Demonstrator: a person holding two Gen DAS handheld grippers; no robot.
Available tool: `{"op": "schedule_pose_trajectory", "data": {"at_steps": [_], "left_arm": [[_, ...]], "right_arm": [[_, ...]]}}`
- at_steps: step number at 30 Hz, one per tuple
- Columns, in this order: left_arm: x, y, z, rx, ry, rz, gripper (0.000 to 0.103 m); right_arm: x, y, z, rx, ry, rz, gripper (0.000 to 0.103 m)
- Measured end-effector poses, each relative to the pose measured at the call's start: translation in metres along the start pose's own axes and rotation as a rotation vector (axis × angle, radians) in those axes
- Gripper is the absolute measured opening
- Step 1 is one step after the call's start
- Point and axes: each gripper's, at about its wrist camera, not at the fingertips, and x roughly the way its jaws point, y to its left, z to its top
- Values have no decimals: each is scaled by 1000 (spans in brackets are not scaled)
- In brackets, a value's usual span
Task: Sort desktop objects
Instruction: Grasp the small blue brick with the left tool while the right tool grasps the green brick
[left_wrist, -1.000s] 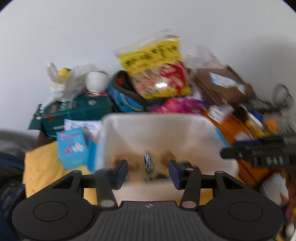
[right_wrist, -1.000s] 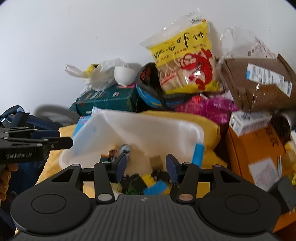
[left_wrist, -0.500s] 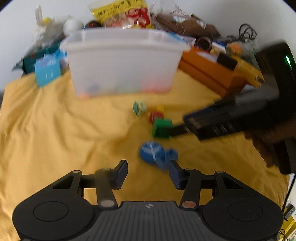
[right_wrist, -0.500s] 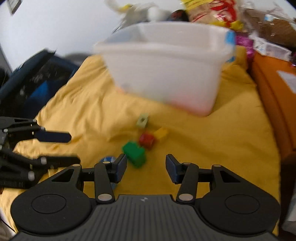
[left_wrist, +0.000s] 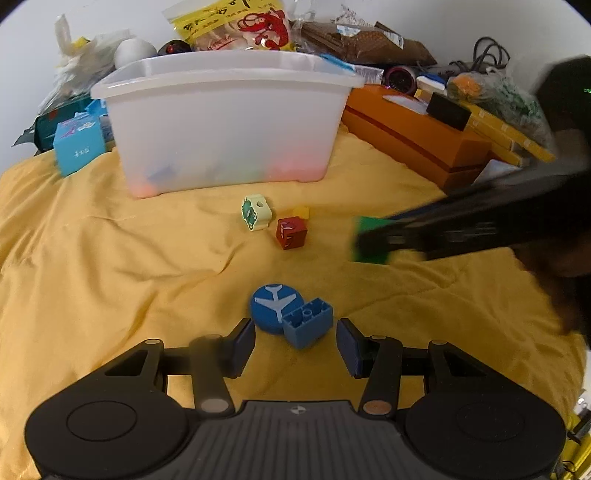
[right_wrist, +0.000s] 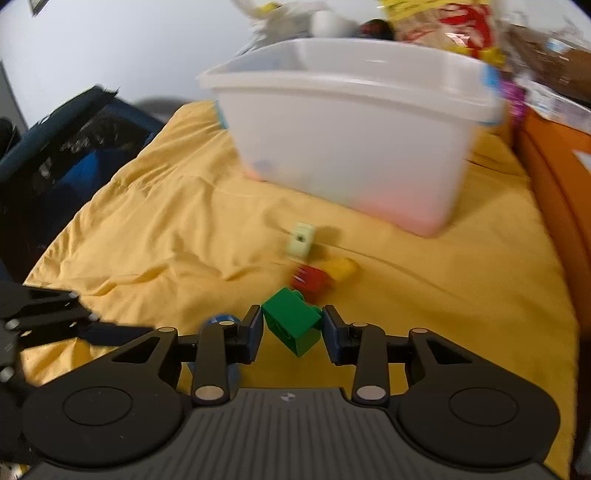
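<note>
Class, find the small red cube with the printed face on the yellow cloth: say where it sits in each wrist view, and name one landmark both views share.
Left wrist view: the red cube lies just above centre, right of the pale green block.
Right wrist view: it is blurred, just past the green brick.
Shared landmark: the white plastic bin.

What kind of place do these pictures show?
Probably a cluttered room at home, not a workshop. A wrinkled yellow cloth covers the surface, toy blocks such as the green block lie on it, and a snack bag sits among boxes behind the white bin.
</note>
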Motion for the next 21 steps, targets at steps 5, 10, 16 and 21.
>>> {"op": "schedule_pose_trajectory", "data": {"at_steps": [5,10,16,21], "left_arm": [[13,-4,3,16,19,-7,31],[9,-10,2,85,2,-34,23],[-6,-4,8,59,-36,-37,20],[-23,1,14,32,-76,-33,20]], "right_arm": [[-27,-29,-21,121,5,-46,38],[-43,-37,-36,156,-14,-59,38],[-50,-39,-45,196,-26,-69,38],[-53,-39,-40,196,-48,-63,38]]}}
